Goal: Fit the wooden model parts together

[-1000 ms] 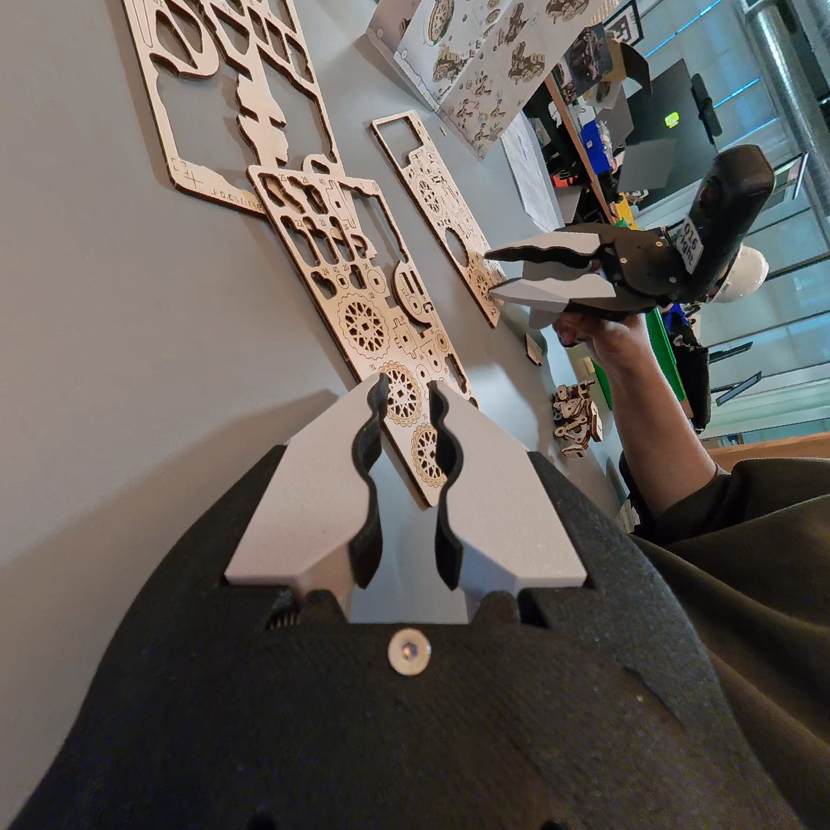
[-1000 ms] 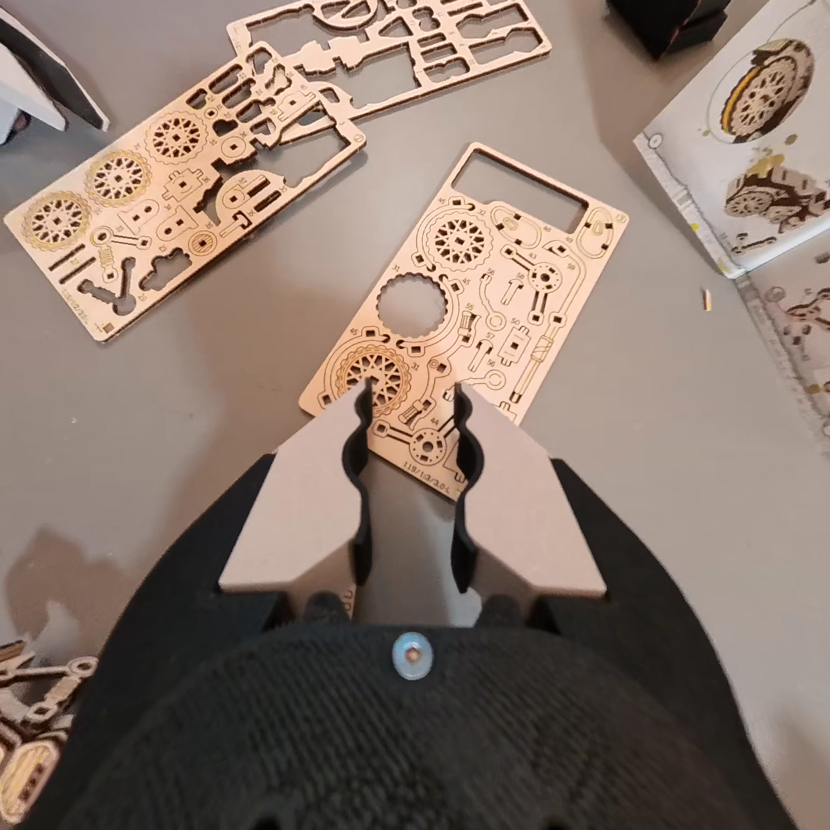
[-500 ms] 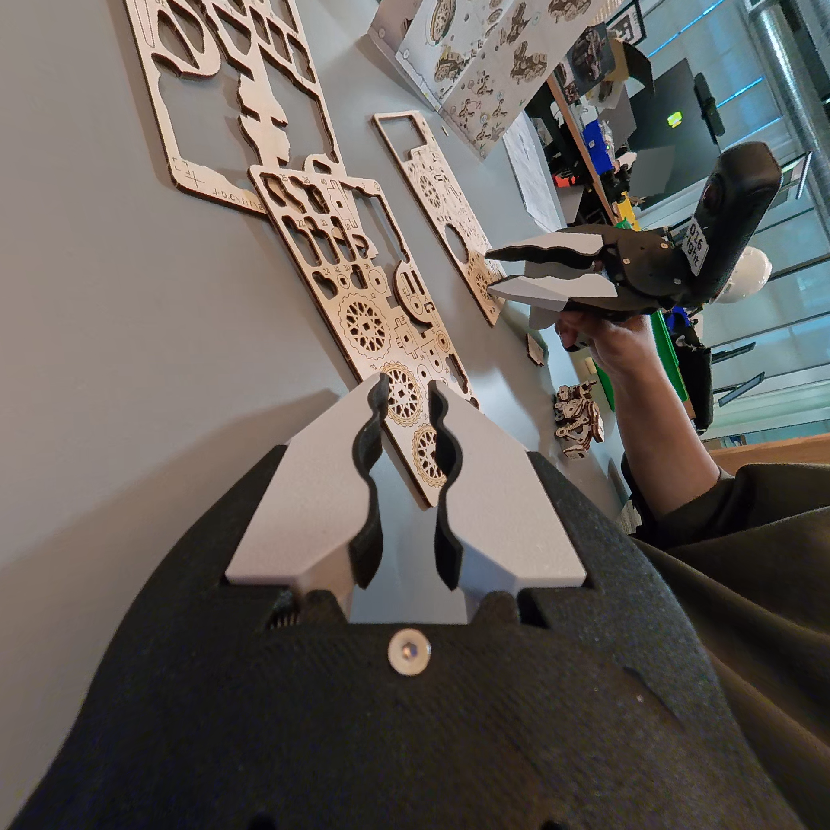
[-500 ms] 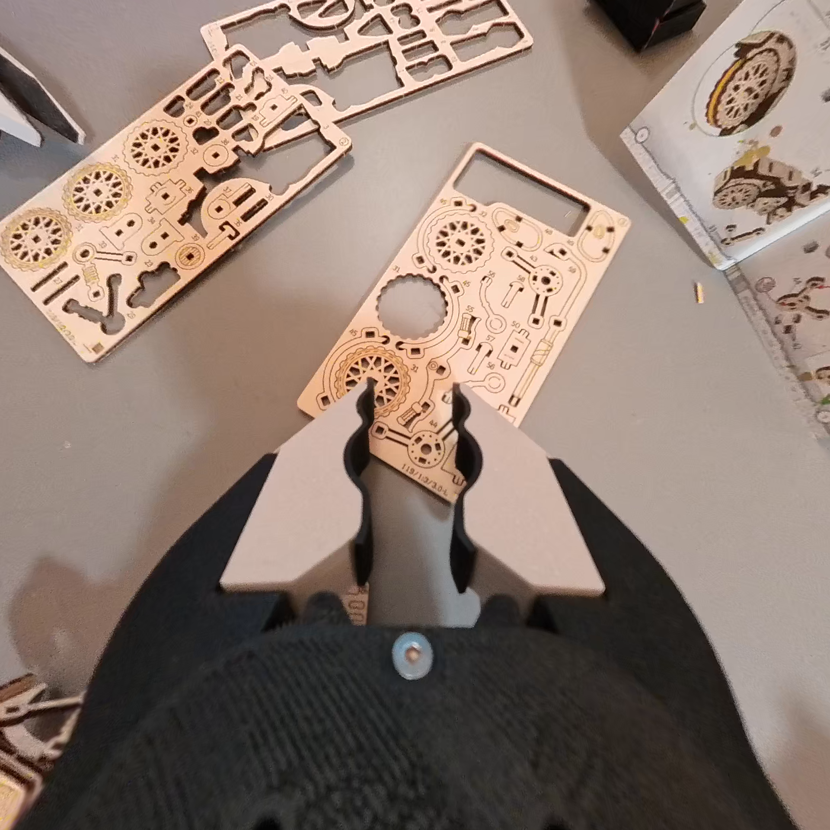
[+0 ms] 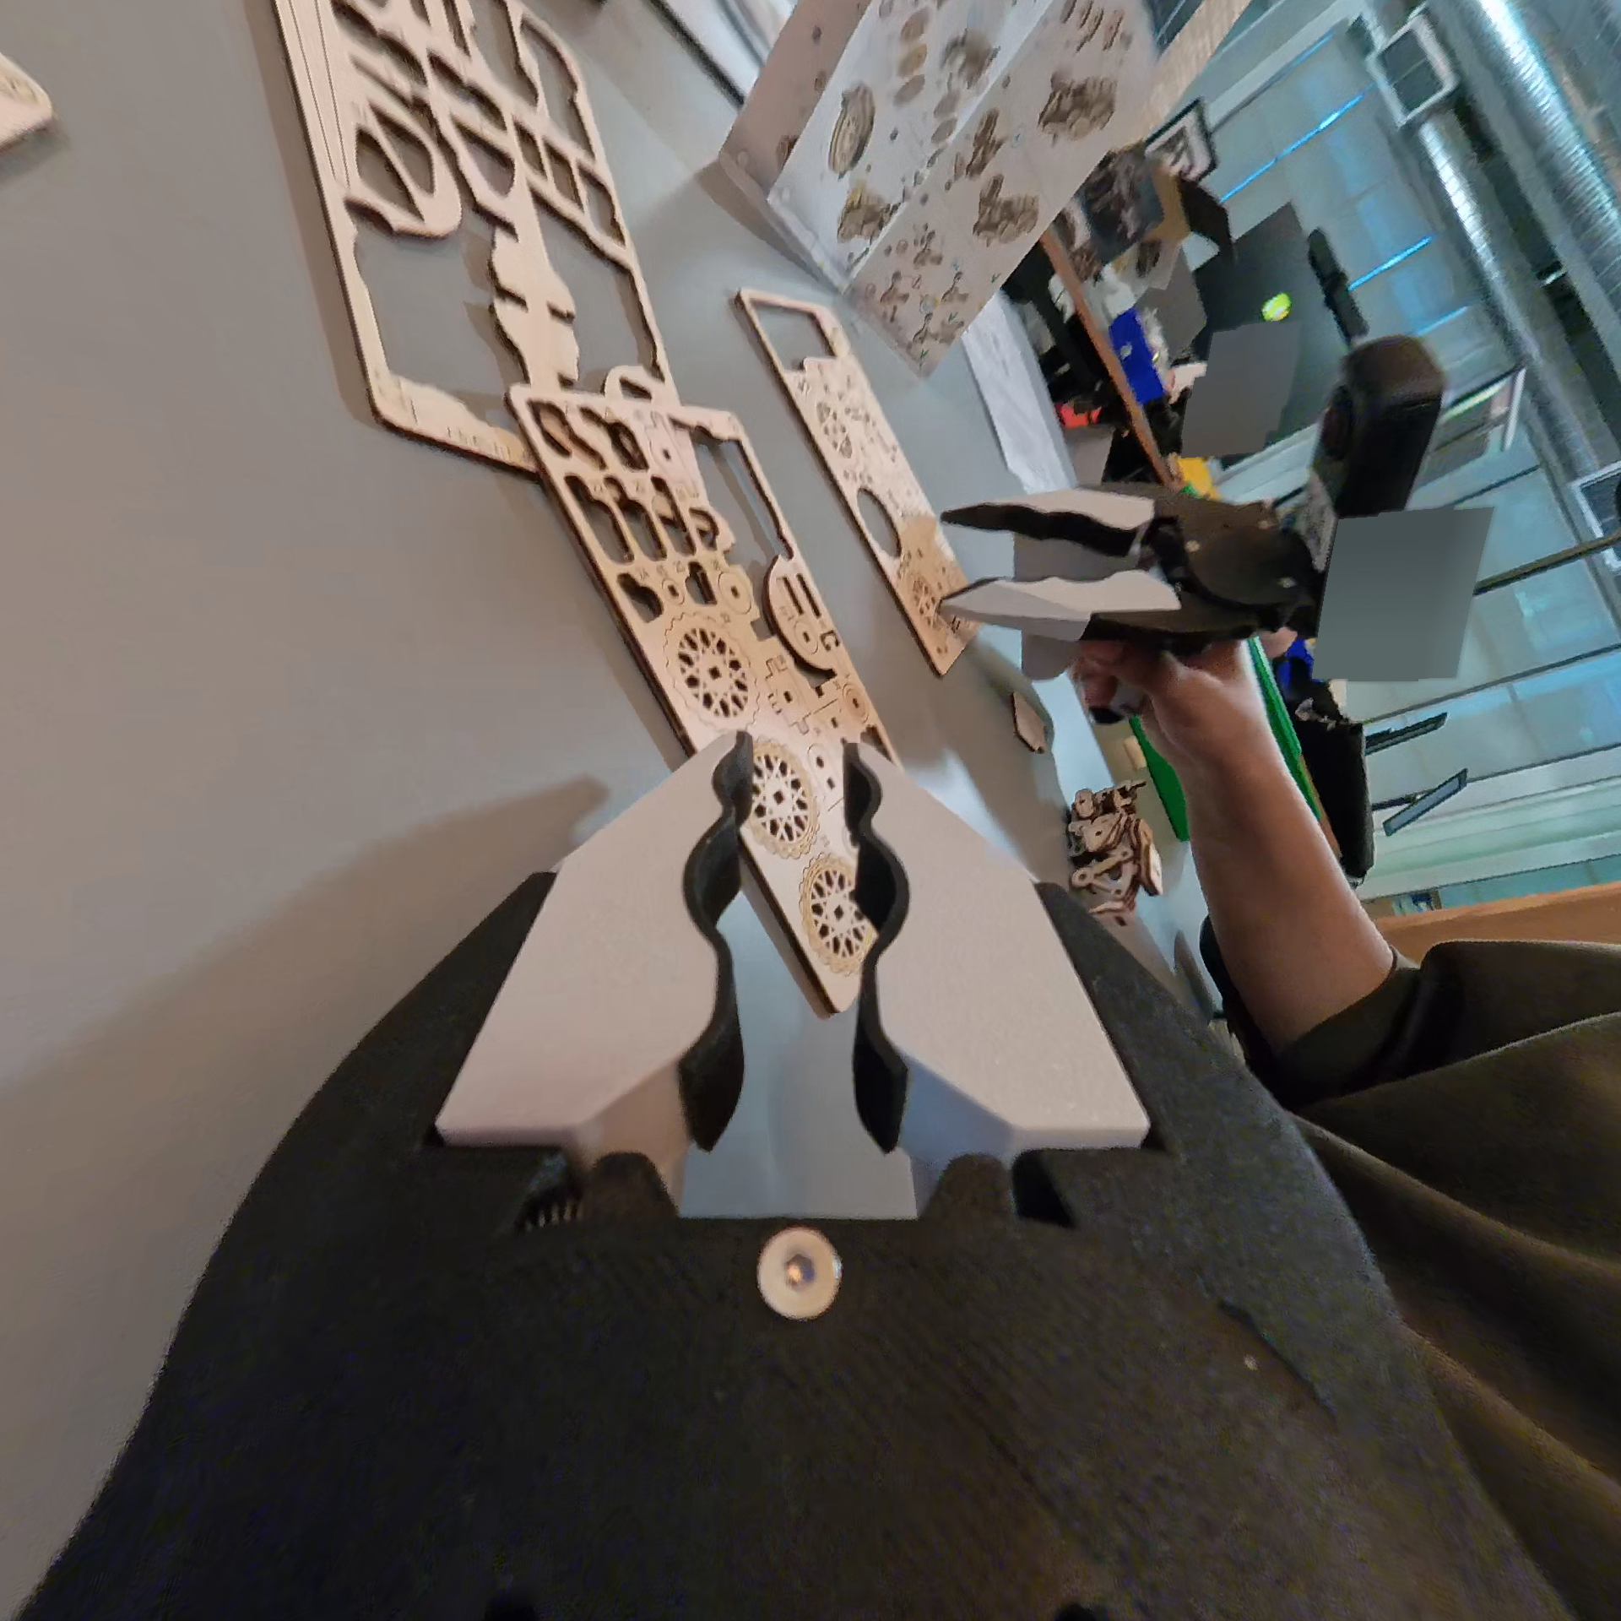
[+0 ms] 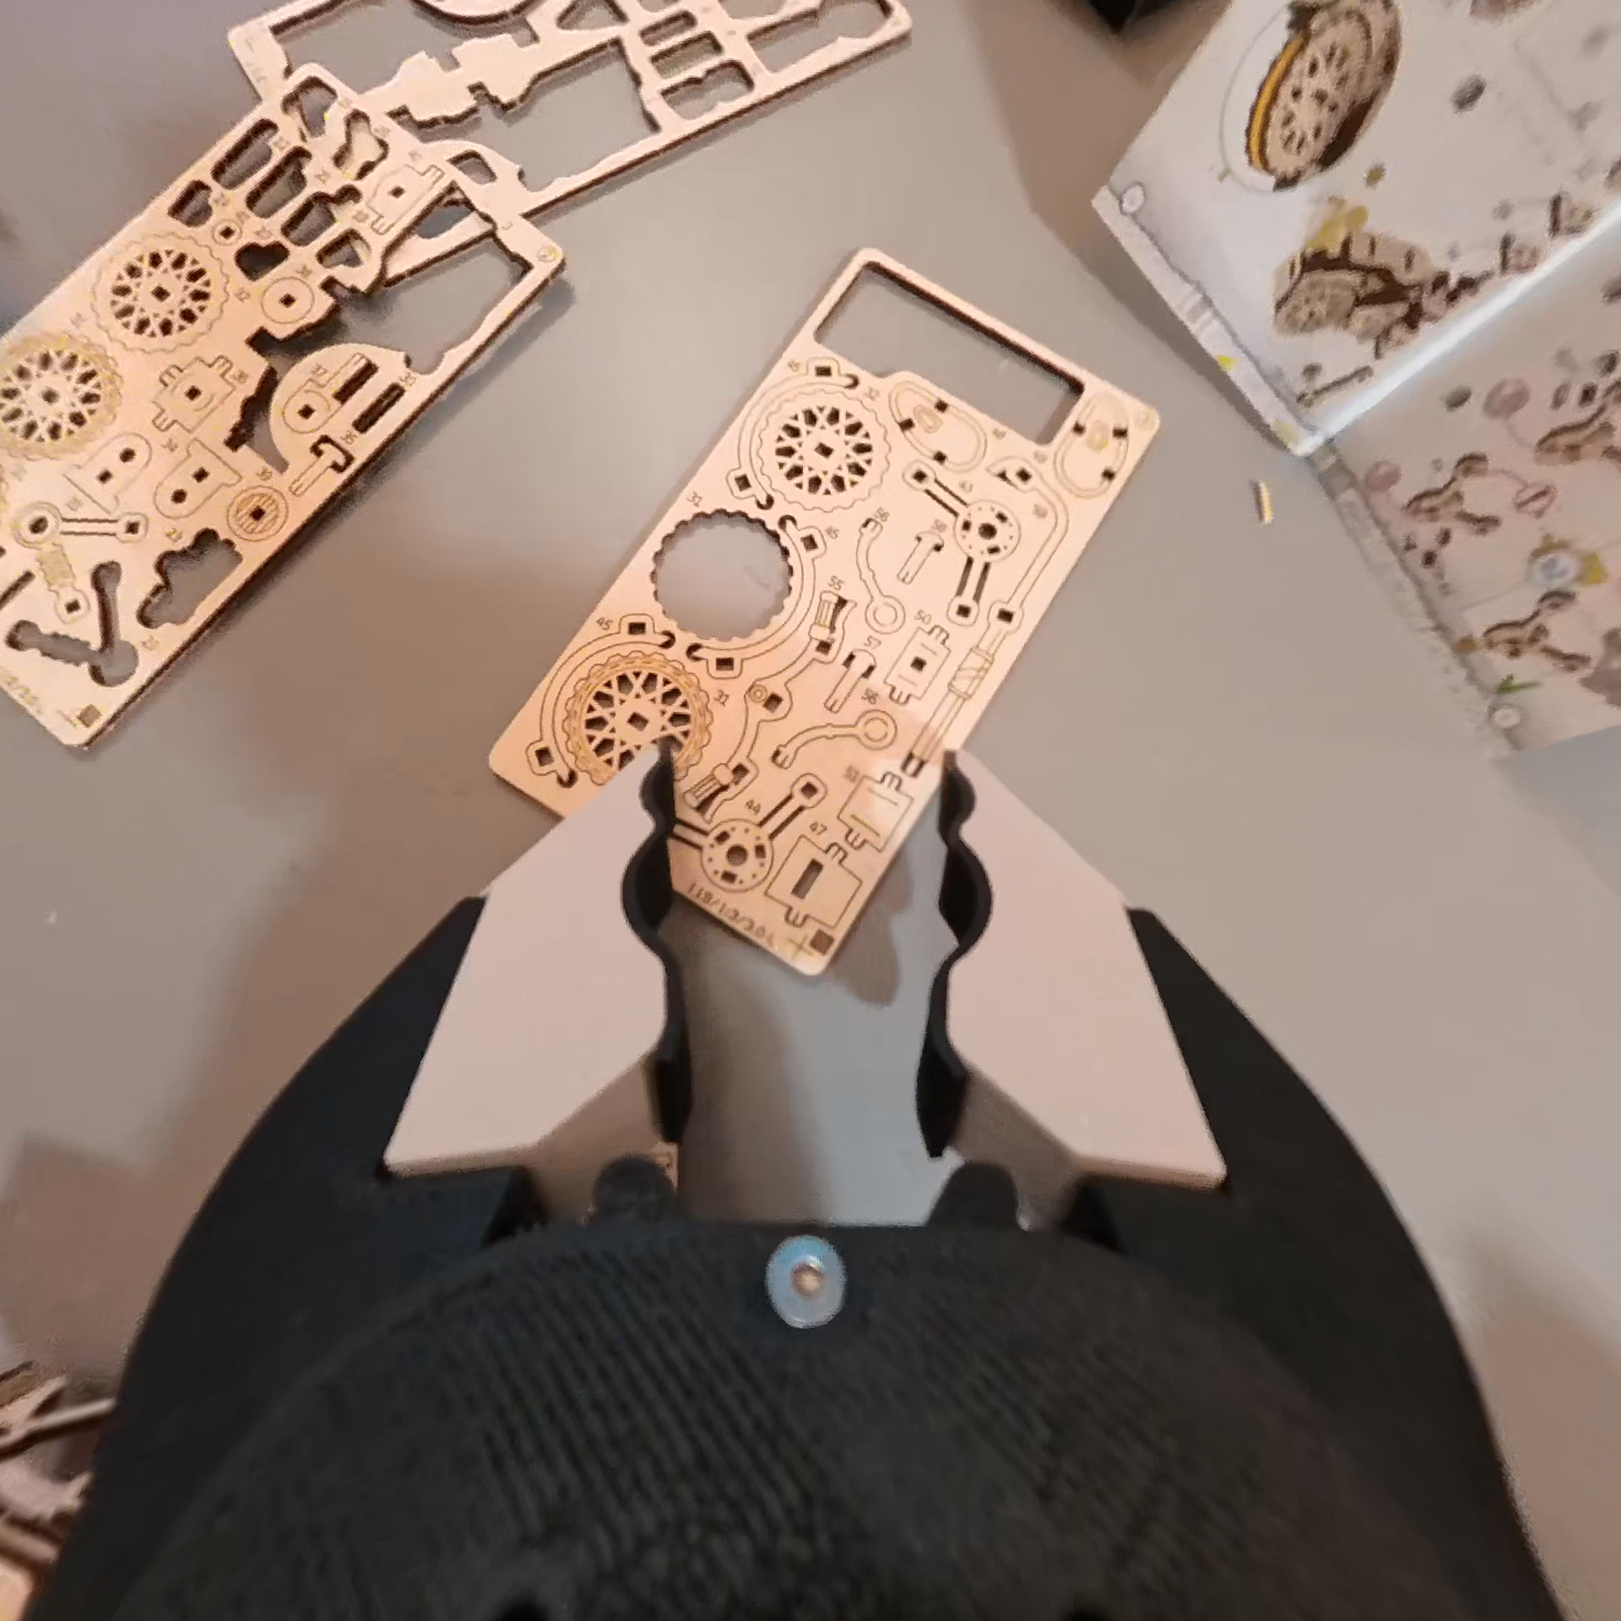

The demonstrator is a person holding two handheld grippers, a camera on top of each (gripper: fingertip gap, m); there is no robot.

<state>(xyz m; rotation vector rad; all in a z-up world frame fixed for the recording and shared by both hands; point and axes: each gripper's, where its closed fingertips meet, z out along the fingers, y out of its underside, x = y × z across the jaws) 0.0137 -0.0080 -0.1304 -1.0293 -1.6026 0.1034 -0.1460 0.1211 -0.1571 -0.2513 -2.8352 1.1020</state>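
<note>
Right gripper (image 6: 803,772) jaws wide, empty, above sheet (image 6: 842,561); sheet's long axis runs 1–7 o'clock, near corner hidden. Left gripper (image 5: 794,772) parted, empty.

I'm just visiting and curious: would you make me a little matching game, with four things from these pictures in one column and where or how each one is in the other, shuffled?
Things
1. right gripper
2. left gripper
3. narrow wooden sheet with a round gear-shaped hole
4. instruction booklet

States or places
A. open, above the narrow sheet's near end
B. lying flat on the grey table, most parts not yet punched out
C. open, empty, over a corner of the wider sheet
D. at the table's far right in the right wrist view

Pairs: 1-A, 2-C, 3-B, 4-D
</note>
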